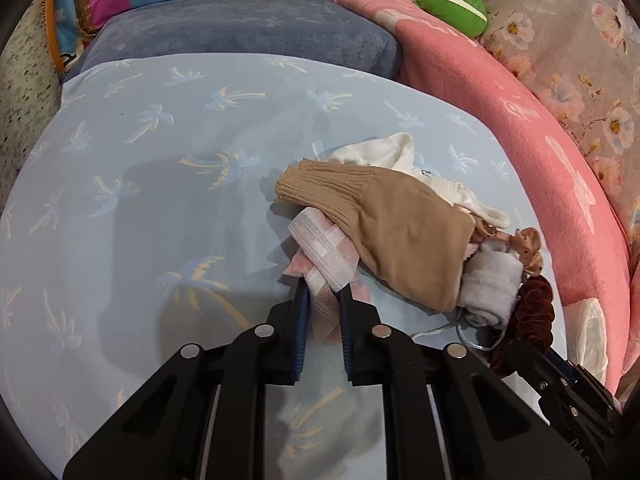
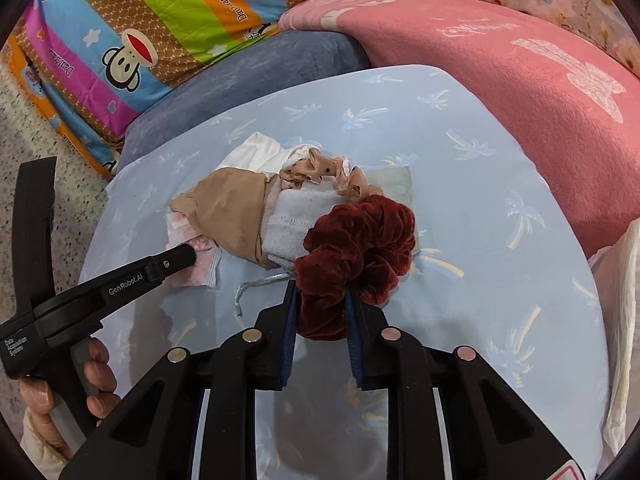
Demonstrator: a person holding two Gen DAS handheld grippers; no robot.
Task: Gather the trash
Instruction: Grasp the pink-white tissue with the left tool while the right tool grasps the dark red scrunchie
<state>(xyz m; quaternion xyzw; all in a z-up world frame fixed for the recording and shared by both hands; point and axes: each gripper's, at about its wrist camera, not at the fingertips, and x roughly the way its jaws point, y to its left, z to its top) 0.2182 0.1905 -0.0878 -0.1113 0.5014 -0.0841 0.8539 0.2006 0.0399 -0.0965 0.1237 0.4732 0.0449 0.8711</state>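
Note:
A heap of small items lies on a light-blue palm-print cushion (image 1: 160,168). In the heap are a tan sock (image 1: 400,236), a white cloth (image 1: 376,152), a rolled grey-white sock (image 1: 492,292) and a peach scrunchie (image 1: 528,248). My left gripper (image 1: 322,290) is shut on a pink-and-white cloth piece (image 1: 324,256) that sticks out from under the tan sock. My right gripper (image 2: 320,290) is shut on a dark red velvet scrunchie (image 2: 356,252) at the heap's near side. The left gripper (image 2: 188,256) also shows in the right wrist view, a hand (image 2: 96,380) holding it.
A pink blanket (image 1: 520,140) curves round the right side. A grey-blue cushion (image 1: 240,32) and a bright striped cartoon pillow (image 2: 140,40) lie behind. Crumpled white material (image 2: 624,320) lies at the right edge, a thin silver string (image 2: 256,284) by the heap, speckled floor (image 2: 24,128) at left.

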